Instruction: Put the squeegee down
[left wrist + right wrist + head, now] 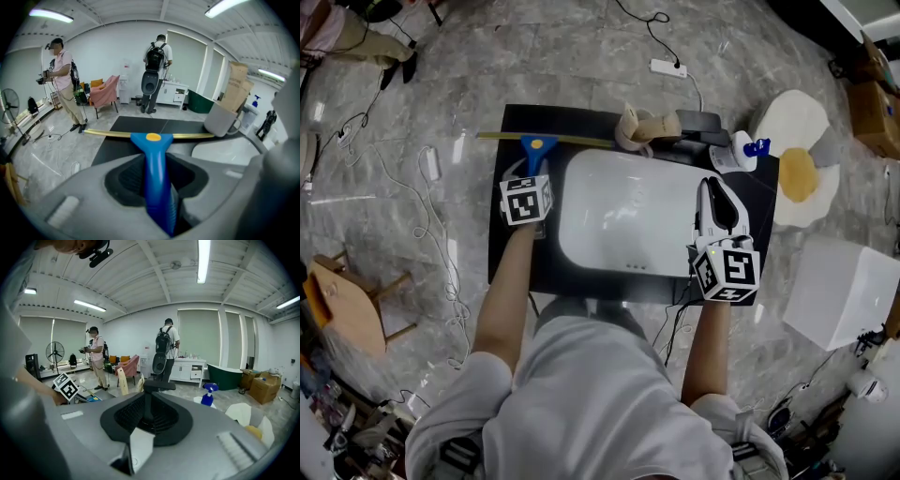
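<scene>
Left gripper point(532, 169): jaws hold the squeegee point(152, 140).
Right gripper point(717, 202): jaws closed, empty.
Risk: if I drop it early, it slides off the table point(508, 253).

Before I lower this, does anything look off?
Nothing spilled or damaged. The squeegee, clamped in the left gripper, has its yellow blade's left end past the black mat's edge, over the floor.

A black tabletop point(499, 253) bears a white basin point(623, 220), with a spray bottle point(739, 155) at its far corner
</scene>
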`<state>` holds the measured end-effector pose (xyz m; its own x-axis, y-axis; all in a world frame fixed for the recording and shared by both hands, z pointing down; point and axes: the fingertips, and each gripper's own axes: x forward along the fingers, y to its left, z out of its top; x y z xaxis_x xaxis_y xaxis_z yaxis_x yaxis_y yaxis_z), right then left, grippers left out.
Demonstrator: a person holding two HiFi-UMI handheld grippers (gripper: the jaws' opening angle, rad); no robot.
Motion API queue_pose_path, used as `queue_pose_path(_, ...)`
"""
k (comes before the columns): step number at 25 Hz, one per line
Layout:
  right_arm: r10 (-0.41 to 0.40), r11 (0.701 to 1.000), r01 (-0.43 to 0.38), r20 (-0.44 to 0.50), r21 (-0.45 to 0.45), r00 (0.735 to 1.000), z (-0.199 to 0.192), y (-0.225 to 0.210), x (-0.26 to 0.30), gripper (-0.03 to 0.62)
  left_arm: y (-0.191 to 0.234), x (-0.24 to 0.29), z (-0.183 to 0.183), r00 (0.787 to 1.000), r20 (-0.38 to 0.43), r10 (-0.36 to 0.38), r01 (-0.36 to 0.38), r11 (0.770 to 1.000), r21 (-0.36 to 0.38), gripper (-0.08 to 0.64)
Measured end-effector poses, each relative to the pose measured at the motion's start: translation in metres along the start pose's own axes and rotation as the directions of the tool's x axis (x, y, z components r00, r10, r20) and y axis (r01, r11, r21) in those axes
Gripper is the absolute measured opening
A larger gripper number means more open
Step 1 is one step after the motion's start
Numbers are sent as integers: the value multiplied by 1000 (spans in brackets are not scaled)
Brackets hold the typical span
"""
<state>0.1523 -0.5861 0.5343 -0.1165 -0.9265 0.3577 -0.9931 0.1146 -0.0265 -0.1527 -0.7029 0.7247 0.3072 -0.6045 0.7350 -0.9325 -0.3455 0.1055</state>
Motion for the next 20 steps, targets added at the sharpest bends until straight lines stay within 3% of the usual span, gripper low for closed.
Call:
queue_pose_path(15, -9, 1000, 9, -7, -1, 1000, -2, -2, -5, 41, 0, 3, -5, 1000, -18, 0, 0, 1000, 7, 134)
queue_pose_path(20, -2, 1000, 2, 2, 1, 1000, 0, 4, -7, 41, 0, -3, -6, 1000, -16, -7, 7, 1000, 14, 169)
